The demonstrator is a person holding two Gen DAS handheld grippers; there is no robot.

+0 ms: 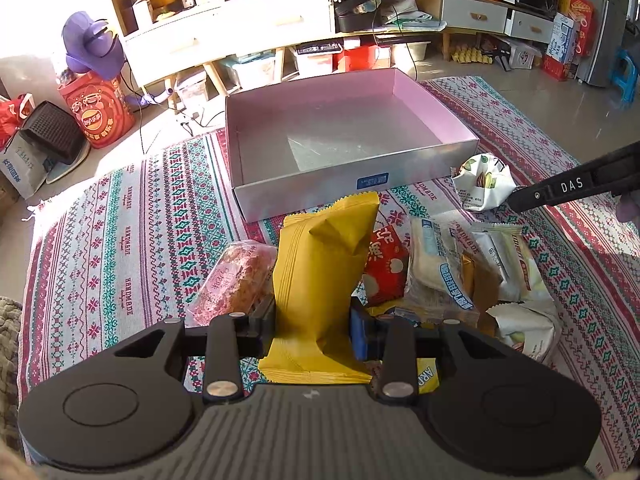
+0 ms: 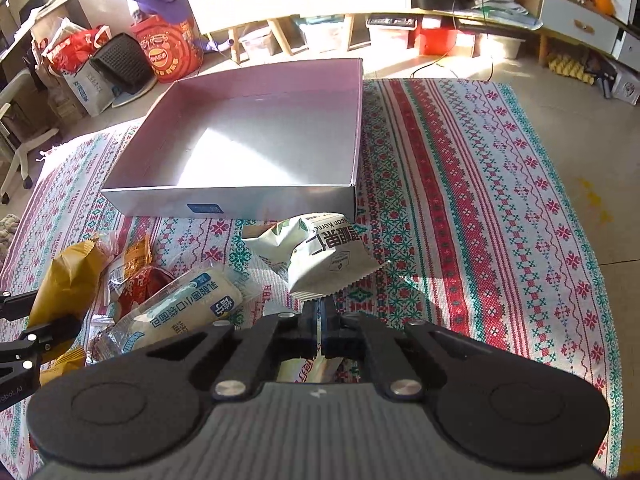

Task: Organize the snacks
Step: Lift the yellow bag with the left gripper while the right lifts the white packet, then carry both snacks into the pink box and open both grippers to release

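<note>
yellow packet (image 1: 320, 276) clamped in left gripper (image 1: 312, 328)

One open box (image 1: 352, 182), one patterned cloth (image 1: 112, 240), two grippers, roughly nine snack packets

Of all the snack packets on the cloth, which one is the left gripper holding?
The plain yellow packet, clamped upright in the left gripper. The other packets lie on the cloth, except the white-and-green one pinched by the right gripper.
</note>
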